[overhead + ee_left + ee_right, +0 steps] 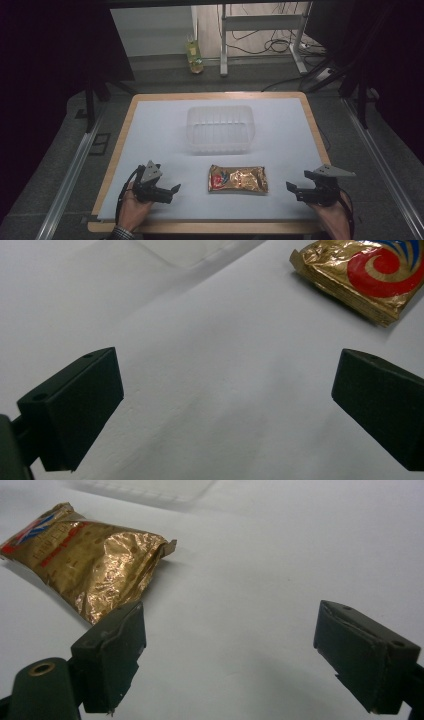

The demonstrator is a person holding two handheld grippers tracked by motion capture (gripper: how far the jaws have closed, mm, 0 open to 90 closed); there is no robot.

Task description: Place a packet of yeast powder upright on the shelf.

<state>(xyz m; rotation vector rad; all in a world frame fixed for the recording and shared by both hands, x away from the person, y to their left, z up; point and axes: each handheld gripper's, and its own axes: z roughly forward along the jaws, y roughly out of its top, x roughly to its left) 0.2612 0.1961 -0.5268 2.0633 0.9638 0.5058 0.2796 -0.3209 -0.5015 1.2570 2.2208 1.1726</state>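
Packet: gold foil snack packet (238, 179) with a red swirl at one end lies flat on the white desk (165, 130), near the front edge and about midway between the two grippers.
Long axis: runs left to right across the desk, so each short end faces one gripper; the red-swirl end points to the person's left.
Left gripper: left gripper (170, 191) sits low at the front left, jaws spread wide with nothing between them; in the left gripper view the packet (365, 277) lies ahead and off to the upper right, clear of both jaws.
Right gripper: right gripper (295, 190) sits at the front right, jaws likewise wide apart and empty; in the right gripper view the packet (92, 557) lies ahead to the left, its crimped end just beyond the left jaw.
Nearer side: judging from the high view, the two gaps look close to equal, the right one perhaps a little shorter.
Container: clear plastic tub (220, 128) stands behind the packet, near it but not touching, toward the middle of the desk.
Likely move: either gripper would need to travel inward along the packet's long axis to reach a short end.
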